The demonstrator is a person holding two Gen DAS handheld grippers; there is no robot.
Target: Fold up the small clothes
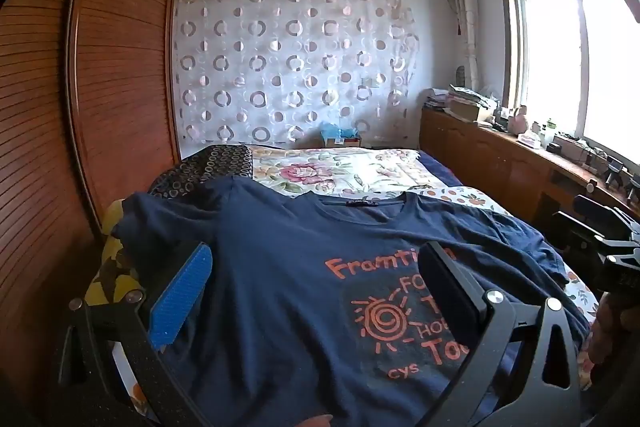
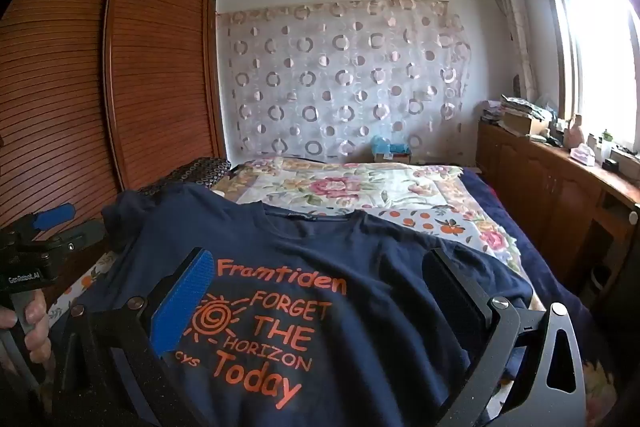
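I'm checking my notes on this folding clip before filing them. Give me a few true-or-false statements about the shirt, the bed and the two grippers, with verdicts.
1. The navy T-shirt lies print side up on the bed. True.
2. The T-shirt is already folded in half. False: it lies spread out, both sleeves showing.
3. The right gripper is clamped on a sleeve. False: its jaws stand wide open, holding nothing.
4. The left gripper is open. True.
5. The print is white. False: it is orange.

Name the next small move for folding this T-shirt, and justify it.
Probably lower the left tool to the left sleeve and pinch it. The navy T-shirt lies spread print-up on the bed, unfolded, and both tools, including the right tool, are open and empty.
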